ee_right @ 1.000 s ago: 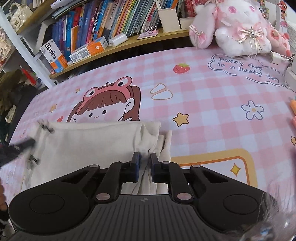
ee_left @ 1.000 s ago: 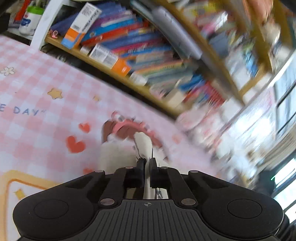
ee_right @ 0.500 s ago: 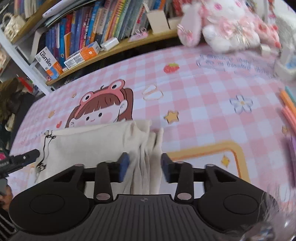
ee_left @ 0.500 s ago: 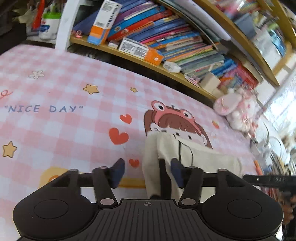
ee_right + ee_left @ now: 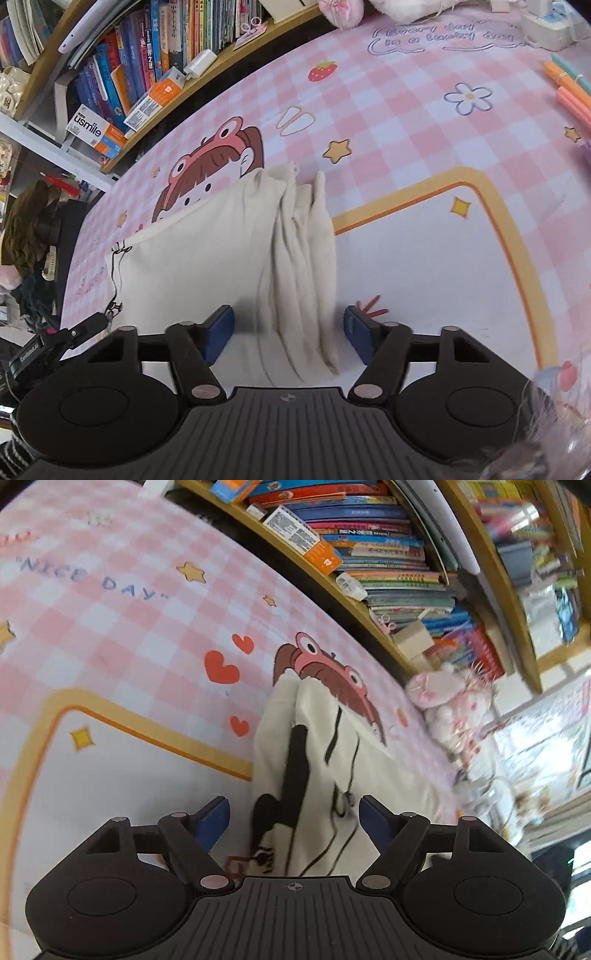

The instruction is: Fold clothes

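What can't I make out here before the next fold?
- Near edge of the cream garment: both views, hidden behind the gripper bodies.
- Plush toy: left view, blurred by motion.
- Left gripper: right view, cut off by the frame edge.
- Book titles on the shelf: too small to read.

Each claw, left (image 5: 294, 818) and right (image 5: 289, 334), is matte black with blue finger pads (image 5: 211, 819), silver pivot screws, round side discs and a ribbed centre plate bearing a crosshair mark.
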A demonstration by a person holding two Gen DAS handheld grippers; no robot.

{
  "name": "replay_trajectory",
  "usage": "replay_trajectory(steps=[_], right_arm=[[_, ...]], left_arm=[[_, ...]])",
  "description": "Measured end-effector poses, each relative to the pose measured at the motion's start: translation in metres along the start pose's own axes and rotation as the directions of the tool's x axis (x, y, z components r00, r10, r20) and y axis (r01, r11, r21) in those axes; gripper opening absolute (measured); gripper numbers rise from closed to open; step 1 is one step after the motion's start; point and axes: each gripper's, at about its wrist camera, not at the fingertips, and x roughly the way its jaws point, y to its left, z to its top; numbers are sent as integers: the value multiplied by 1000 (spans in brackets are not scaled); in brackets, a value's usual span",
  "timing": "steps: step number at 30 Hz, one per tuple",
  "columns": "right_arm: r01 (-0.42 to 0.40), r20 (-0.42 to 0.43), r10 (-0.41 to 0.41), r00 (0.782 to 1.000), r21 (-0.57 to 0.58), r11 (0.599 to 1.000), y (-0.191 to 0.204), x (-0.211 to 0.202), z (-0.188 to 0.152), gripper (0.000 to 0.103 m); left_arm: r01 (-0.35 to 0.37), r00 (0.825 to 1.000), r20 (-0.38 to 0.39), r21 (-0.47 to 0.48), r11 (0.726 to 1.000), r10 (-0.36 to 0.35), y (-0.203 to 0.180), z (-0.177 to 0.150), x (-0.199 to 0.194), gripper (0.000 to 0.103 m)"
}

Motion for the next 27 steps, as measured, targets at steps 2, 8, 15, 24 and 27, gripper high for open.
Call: replay_trajectory(steps=[2,8,15,24,27], right_arm=[[9,8,-9,1000,-18,1000,5,3,0,42],[131,154,-75,985,-387,913,54,-12,-21,20],[103,112,-74,991,-282,954,38,-10,-17,26],[-7,21,6,1000,34,999,-4,0,0,50],[-33,24,32,999,44,998,-4,3,1,50]], left_arm=[[-3,1000,-3,-8,1000,3,-5,-2,6,67],[-99,994,69,226,969,86,-51,-17,-5,21],[-89,996,18,142,986,87,-33,-8,-3,36],[2,1000,-28,-36,999,-3,-2,1,11,53],[21,1000,-21,-50,999,-22,-1,1,14,53]])
